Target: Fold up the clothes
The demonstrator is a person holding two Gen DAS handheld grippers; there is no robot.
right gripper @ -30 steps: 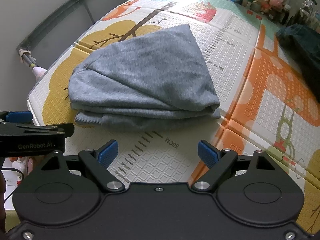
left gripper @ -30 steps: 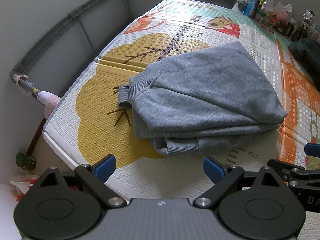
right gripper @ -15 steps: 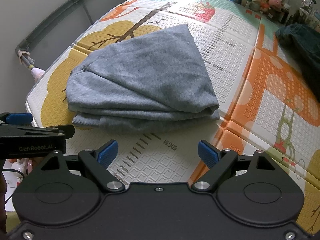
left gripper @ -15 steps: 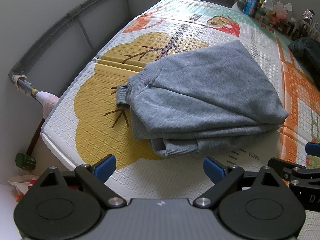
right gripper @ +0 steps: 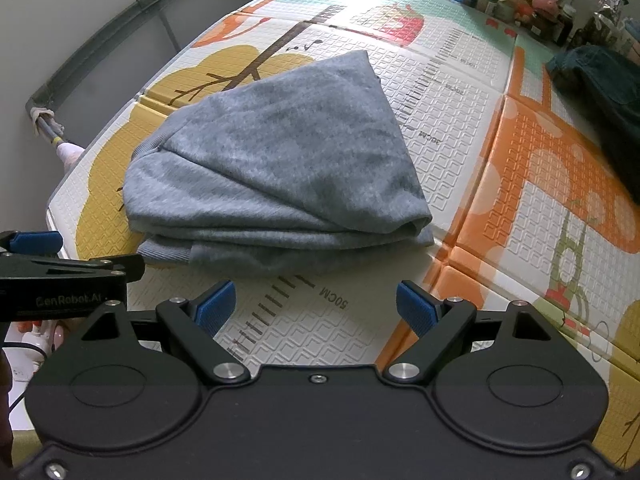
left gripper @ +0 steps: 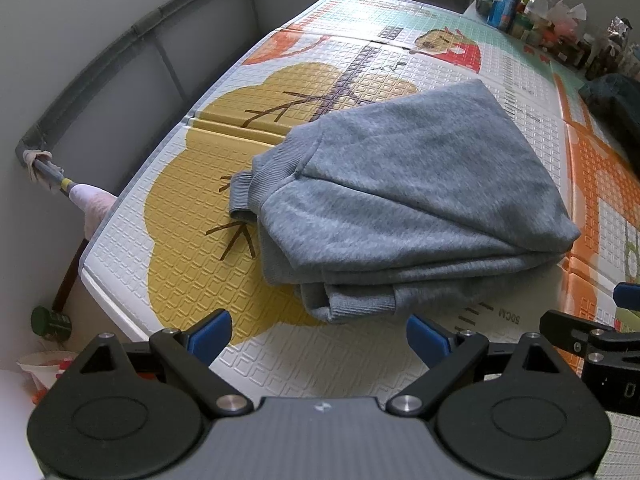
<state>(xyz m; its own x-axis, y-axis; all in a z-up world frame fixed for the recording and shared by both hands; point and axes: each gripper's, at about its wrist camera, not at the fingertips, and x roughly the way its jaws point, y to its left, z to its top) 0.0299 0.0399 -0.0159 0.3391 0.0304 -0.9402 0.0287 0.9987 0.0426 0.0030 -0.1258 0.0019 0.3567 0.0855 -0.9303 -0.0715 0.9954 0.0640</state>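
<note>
A grey sweatshirt (left gripper: 400, 200) lies folded in a thick stack on the patterned play mat (left gripper: 192, 248); it also shows in the right wrist view (right gripper: 280, 168). Its ribbed cuff and hem edges face me. My left gripper (left gripper: 318, 334) is open and empty, just short of the stack's near edge. My right gripper (right gripper: 316, 308) is open and empty, a little short of the near edge too. The left gripper's fingers (right gripper: 36, 242) show at the left edge of the right wrist view, and the right gripper's fingers (left gripper: 628, 296) at the right edge of the left wrist view.
A dark blue-green garment (right gripper: 600, 92) lies on the mat at the far right. Cans, bottles and packets (left gripper: 540, 12) crowd the far right corner. A grey rail (left gripper: 120, 40) runs along the mat's left side. The mat's left edge (left gripper: 100, 280) drops to the floor.
Both views have drifted slightly; the sweatshirt sits a touch nearer the left gripper. The garment itself has not moved and both grippers stay open.
</note>
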